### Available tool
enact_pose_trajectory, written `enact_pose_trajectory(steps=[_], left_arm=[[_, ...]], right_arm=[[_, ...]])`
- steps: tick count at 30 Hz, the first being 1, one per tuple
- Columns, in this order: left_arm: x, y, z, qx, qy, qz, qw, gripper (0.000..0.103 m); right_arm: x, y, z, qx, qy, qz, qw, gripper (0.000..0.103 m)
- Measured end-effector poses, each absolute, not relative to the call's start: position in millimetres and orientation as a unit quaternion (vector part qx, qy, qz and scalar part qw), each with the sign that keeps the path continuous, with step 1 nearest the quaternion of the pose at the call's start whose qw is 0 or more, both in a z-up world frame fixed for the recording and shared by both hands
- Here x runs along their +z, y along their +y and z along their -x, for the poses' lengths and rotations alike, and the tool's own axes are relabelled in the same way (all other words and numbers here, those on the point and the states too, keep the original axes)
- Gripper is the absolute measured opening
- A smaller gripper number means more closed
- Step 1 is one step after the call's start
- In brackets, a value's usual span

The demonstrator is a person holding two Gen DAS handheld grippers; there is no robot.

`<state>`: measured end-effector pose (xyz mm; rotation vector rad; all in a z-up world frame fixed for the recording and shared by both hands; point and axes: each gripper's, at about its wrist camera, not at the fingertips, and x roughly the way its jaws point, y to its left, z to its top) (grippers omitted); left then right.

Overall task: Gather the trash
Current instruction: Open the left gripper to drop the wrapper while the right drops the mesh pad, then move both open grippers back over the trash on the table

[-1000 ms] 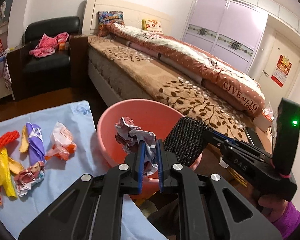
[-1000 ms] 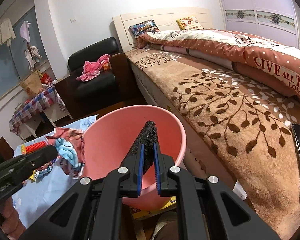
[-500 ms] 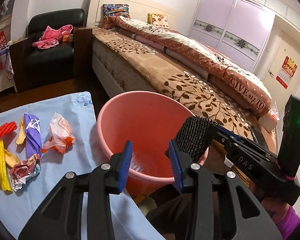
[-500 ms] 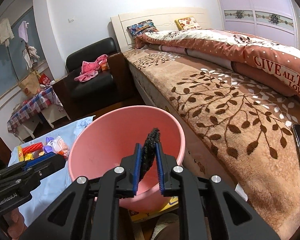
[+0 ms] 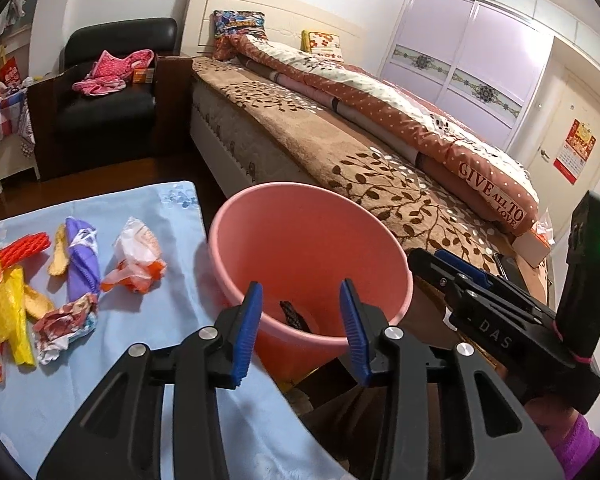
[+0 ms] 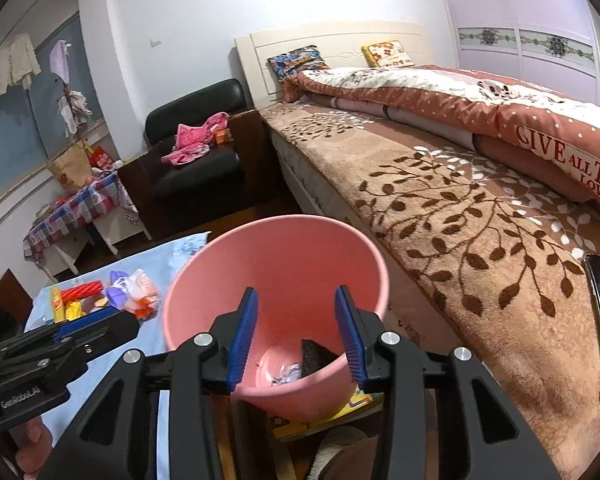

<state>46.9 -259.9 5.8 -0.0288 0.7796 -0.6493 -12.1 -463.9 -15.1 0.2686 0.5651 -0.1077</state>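
Note:
A pink bucket [image 5: 380,236] stands between the blue cloth and the bed; it also shows in the right wrist view [image 6: 204,264]. A black foam piece [image 6: 314,360] and crumpled paper [image 6: 286,374] lie at its bottom; the foam also shows in the left wrist view [image 5: 294,314]. My left gripper [image 5: 300,334] is open and empty over the bucket's near rim. My right gripper [image 6: 296,334] is open and empty above the bucket. Several wrappers lie on the cloth: an orange-white bag [image 5: 138,258], a purple one [image 5: 84,258], a crumpled paper [image 5: 66,322], yellow pieces [image 5: 4,300].
The blue cloth [image 5: 80,392] covers a low table at the left. A bed with a brown leaf blanket [image 5: 360,168] runs along the right. A black armchair [image 5: 108,108] with pink clothes stands behind. A checked side table [image 6: 72,208] is at the far left.
My left gripper opened and dropped the crumpled paper into the bucket. My right gripper opened and dropped the black foam piece into it. Both grippers drew back slightly.

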Motion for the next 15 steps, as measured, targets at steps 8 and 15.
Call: enact_pose_trajectory(steps=[8, 15], left_arm=[[14, -229, -37, -0.284, 0.367, 0.023, 0.885, 0.041], [19, -190, -30, -0.243, 0.357, 0.038, 0.901, 0.041]], right_arm=[[-13, -428, 19, -0.010, 0.283, -0.121, 0.951, 0.040], [-14, -395, 18, 0.026, 0.291, -0.110, 0.950, 0.040]])
